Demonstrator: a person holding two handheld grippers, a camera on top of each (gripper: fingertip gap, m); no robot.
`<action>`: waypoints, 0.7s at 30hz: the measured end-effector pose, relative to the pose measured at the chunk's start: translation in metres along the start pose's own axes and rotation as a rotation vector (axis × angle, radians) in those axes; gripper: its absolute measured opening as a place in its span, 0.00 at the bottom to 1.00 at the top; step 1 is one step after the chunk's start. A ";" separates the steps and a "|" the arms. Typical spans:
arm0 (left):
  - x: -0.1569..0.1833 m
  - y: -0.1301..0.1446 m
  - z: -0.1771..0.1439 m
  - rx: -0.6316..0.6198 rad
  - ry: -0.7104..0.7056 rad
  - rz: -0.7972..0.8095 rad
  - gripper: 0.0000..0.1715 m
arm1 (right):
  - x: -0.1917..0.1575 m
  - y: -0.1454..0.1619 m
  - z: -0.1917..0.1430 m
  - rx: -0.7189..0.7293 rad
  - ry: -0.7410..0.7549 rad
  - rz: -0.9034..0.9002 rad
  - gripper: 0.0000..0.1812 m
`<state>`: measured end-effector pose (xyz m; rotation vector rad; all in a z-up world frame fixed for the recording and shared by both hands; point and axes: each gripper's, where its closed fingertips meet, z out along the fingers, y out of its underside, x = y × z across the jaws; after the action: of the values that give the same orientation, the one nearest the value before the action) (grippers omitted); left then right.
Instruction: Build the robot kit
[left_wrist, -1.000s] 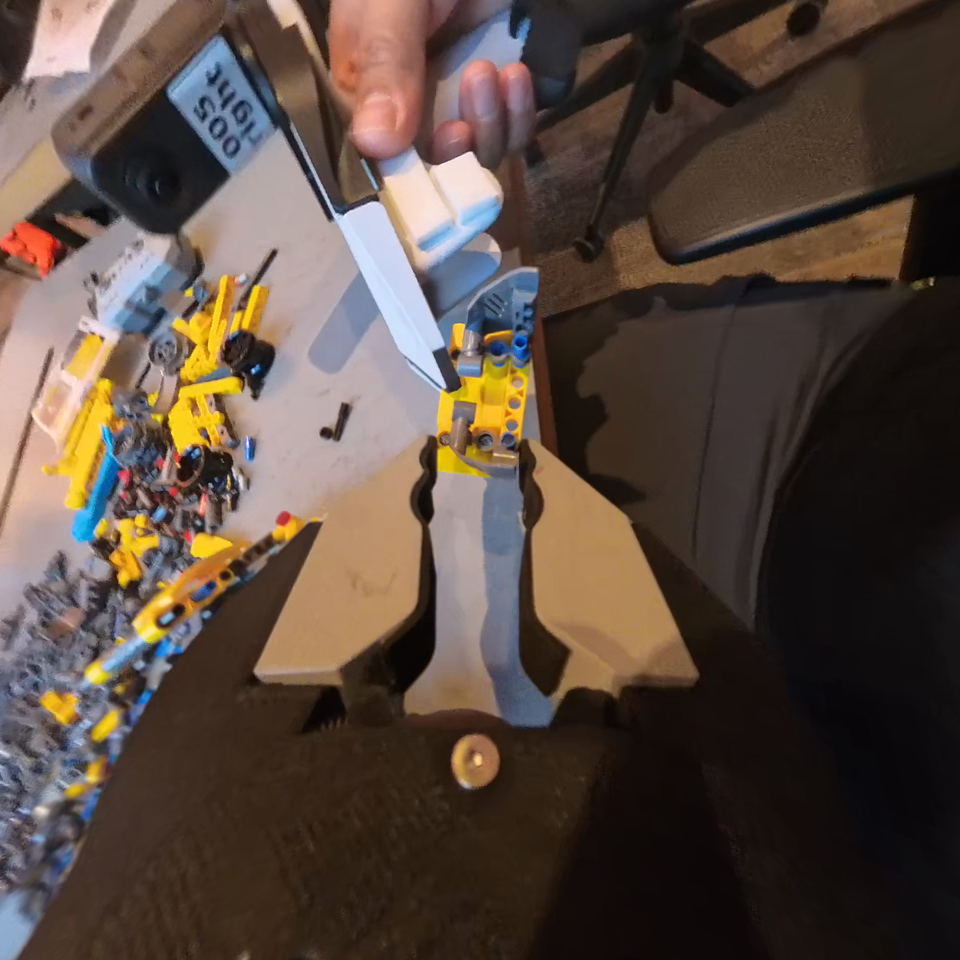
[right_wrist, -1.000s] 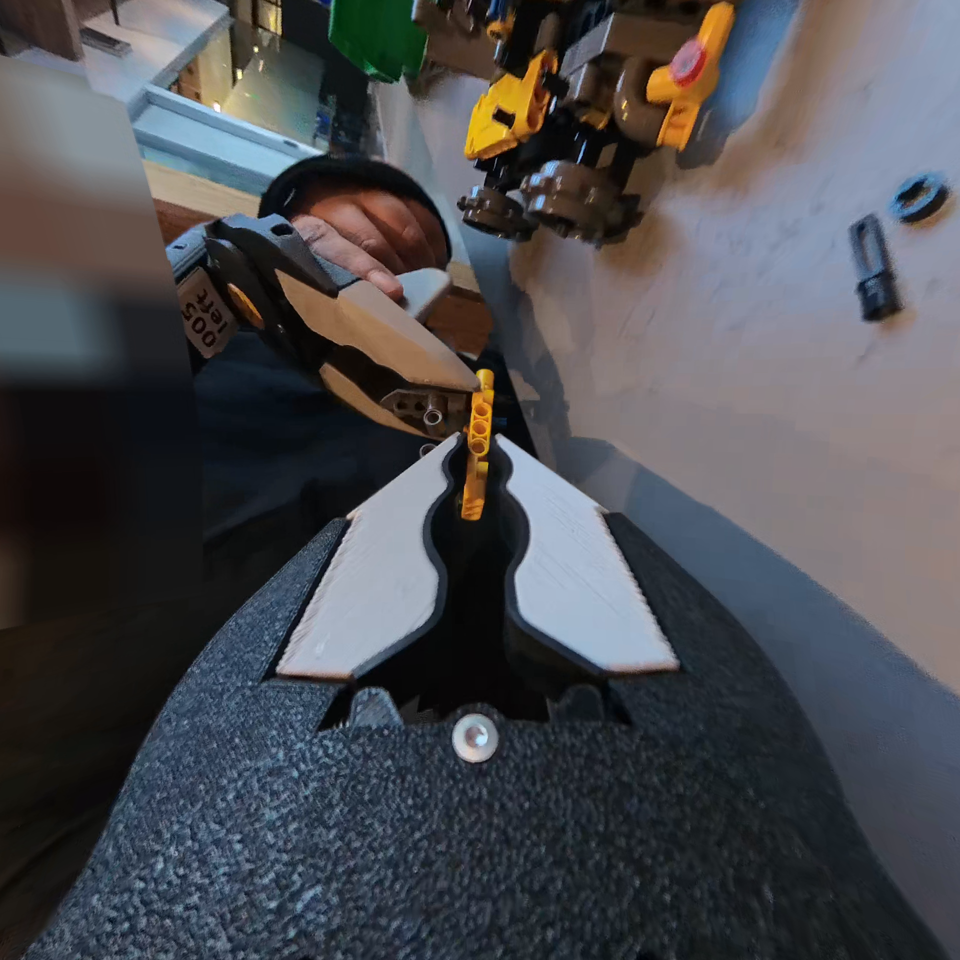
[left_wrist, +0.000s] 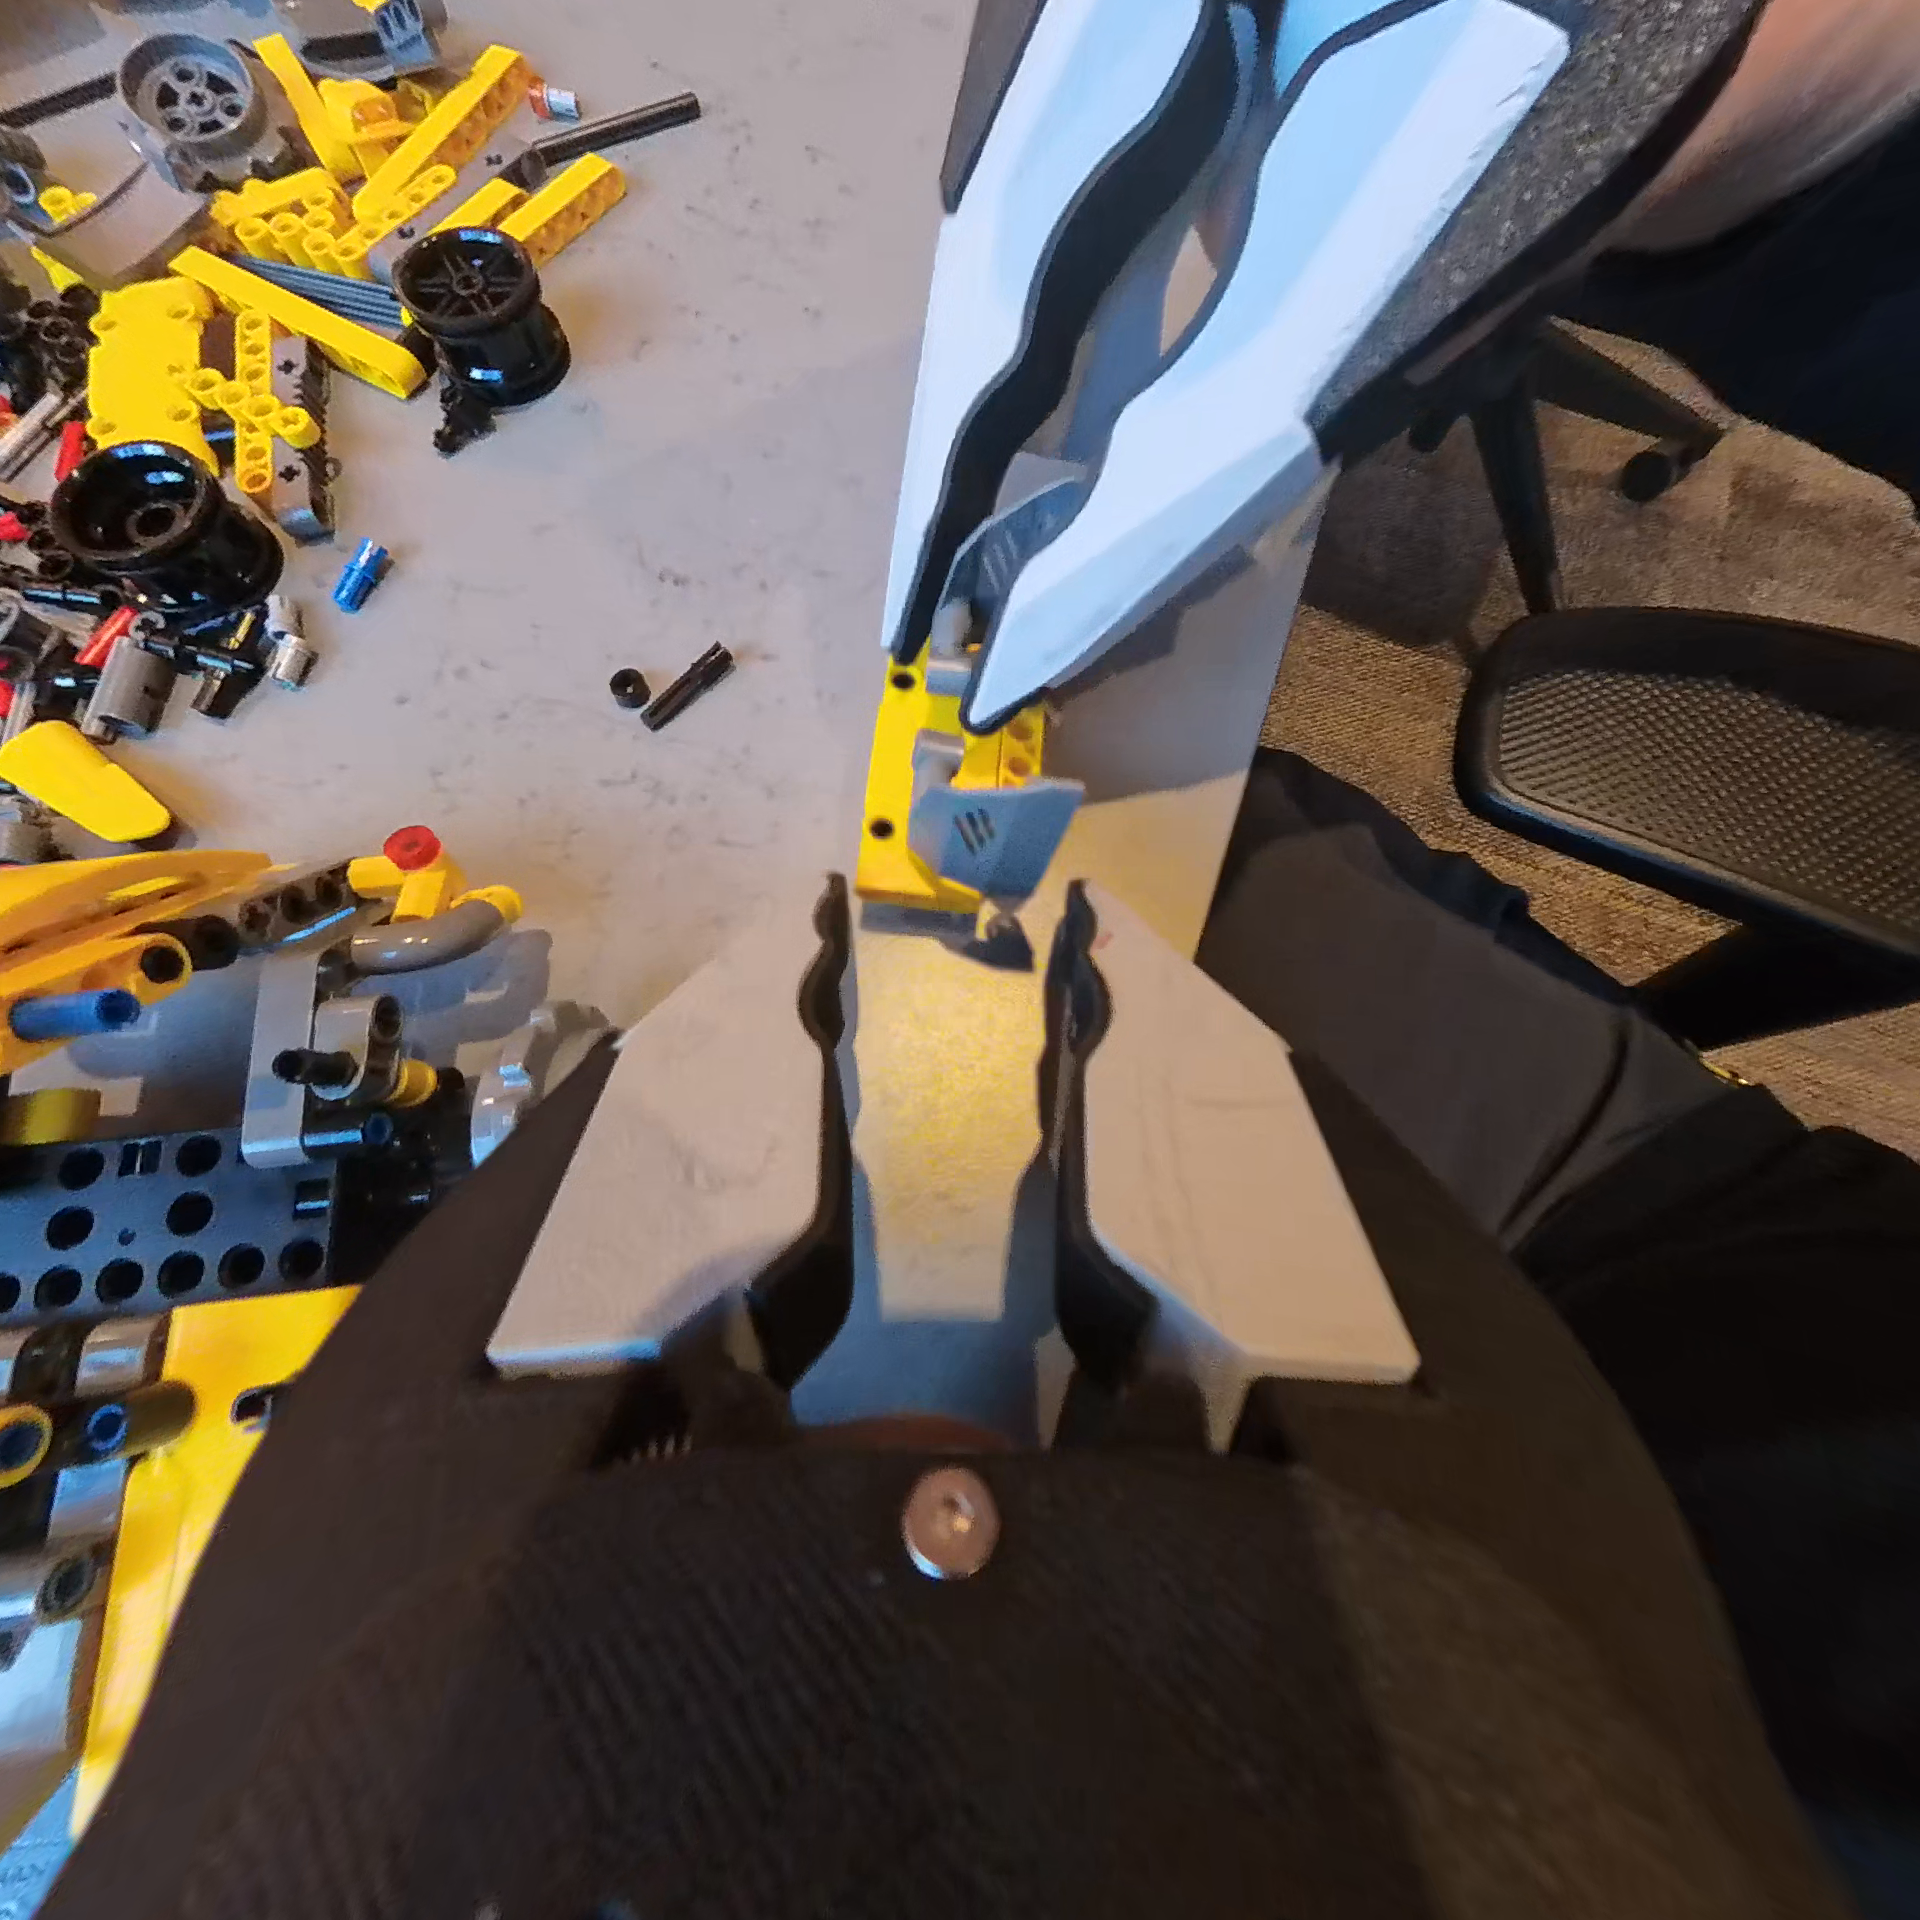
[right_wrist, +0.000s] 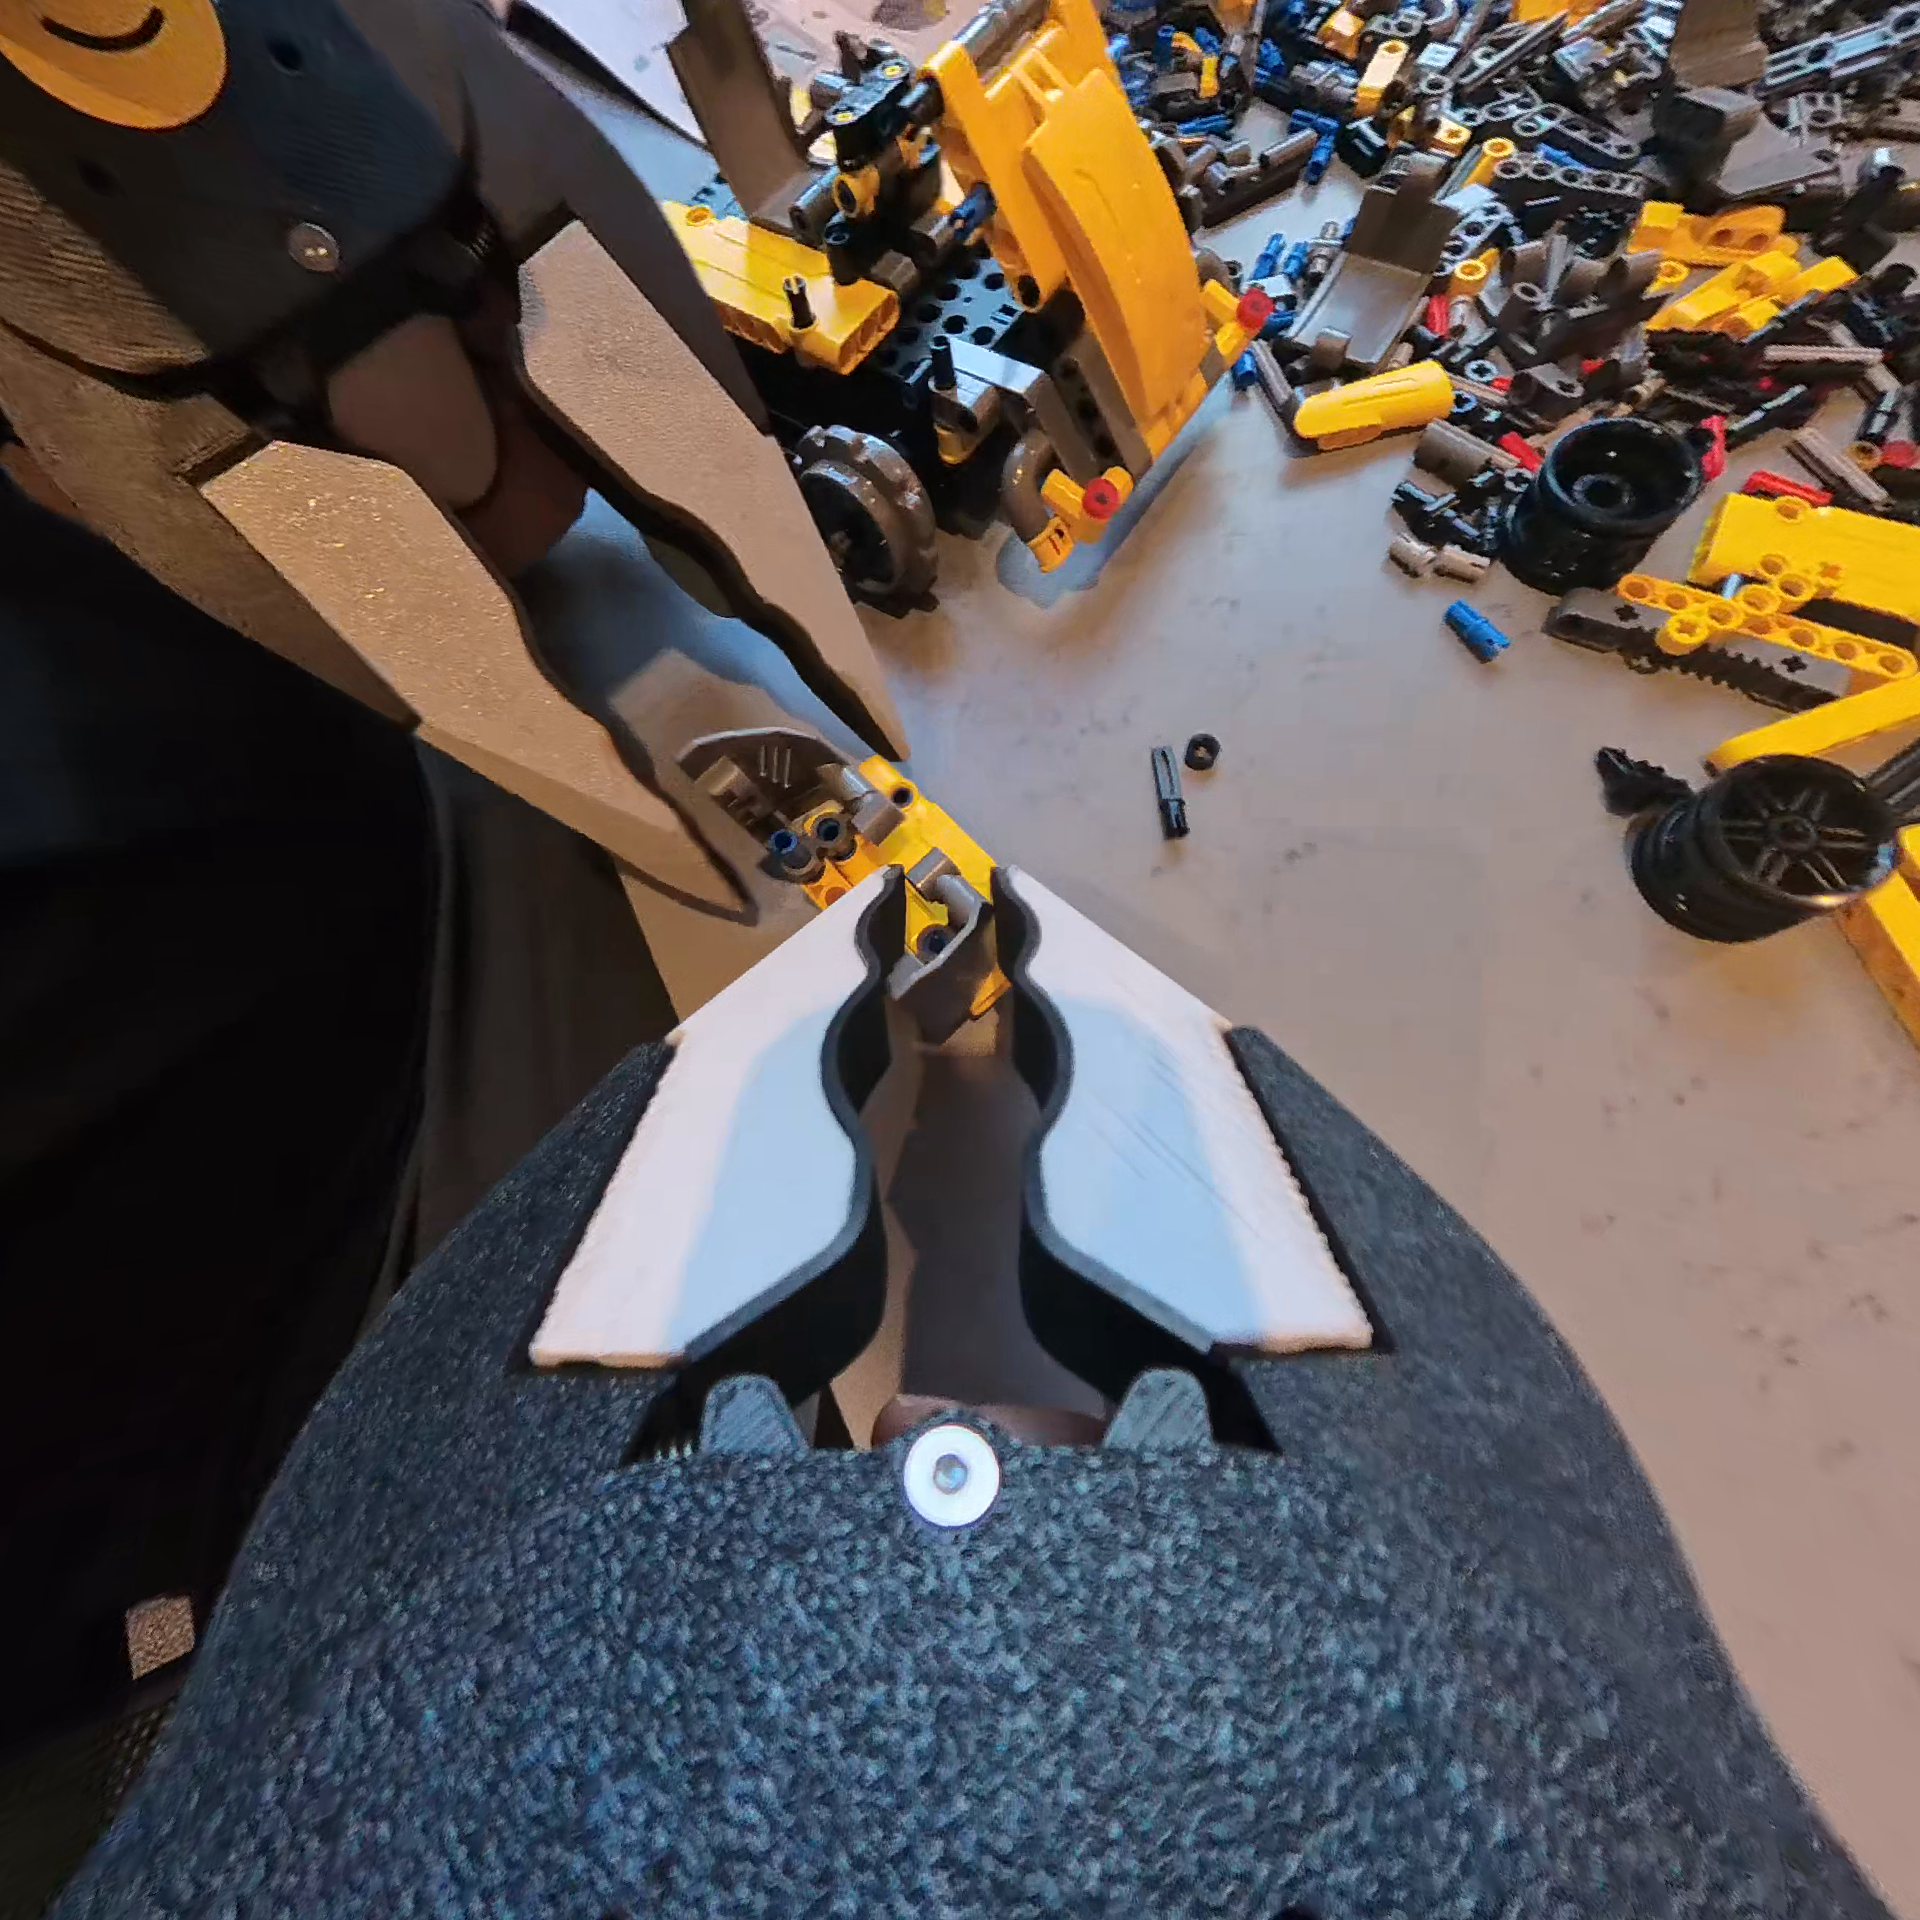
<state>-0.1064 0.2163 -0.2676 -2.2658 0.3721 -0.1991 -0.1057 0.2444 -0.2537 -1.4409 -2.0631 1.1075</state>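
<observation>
Between the grey, wavy-edged fingers of my right gripper (right_wrist: 943, 894) sits one end of a small yellow-and-grey brick assembly of perforated plastic beams (right_wrist: 878, 831); the jaws are closed onto its grey connector end, and I hold it at the near edge of the pale speckled tabletop (right_wrist: 1351, 1091), whether resting on it or just above I cannot tell; my left gripper (left_wrist: 948, 914) stands released, its jaws parted and empty, the tips just short of the assembly's grey vented panel (left_wrist: 987, 831); from the right wrist view those left fingers (right_wrist: 665, 821) flank that same panel without clearly touching it. I judge the piece light and stiff, yet only pressed together, so a twist or a hard squeeze could pop a pin or panel loose; the smooth plastic will slip if taken by a corner; the yellow beam's flat sides look the soundest hold, the thin grey panel the poorest. Farther out lie a short black axle pin with a black bush (left_wrist: 675, 684), a loose blue pin (left_wrist: 361, 574), black wheel hubs (left_wrist: 480, 307), a part-built yellow and black vehicle (right_wrist: 997, 312), and a scatter of loose yellow, grey and black pieces (right_wrist: 1558, 208); beyond the table edge, a black mesh office chair (left_wrist: 1683, 748).
</observation>
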 end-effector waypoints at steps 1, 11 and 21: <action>0.001 0.000 -0.001 0.000 0.004 -0.005 0.25 | 0.002 0.001 -0.001 0.004 0.010 0.010 0.09; 0.013 0.009 -0.120 0.118 0.010 -0.088 0.32 | 0.025 0.012 -0.020 0.023 0.097 0.045 0.09; -0.178 0.224 -0.328 0.000 -0.806 -0.675 0.49 | 0.052 0.004 -0.046 0.154 0.133 0.117 0.15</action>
<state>-0.4050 -0.0974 -0.2249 -2.1800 -0.8110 0.3737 -0.0920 0.3103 -0.2352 -1.5303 -1.7821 1.1553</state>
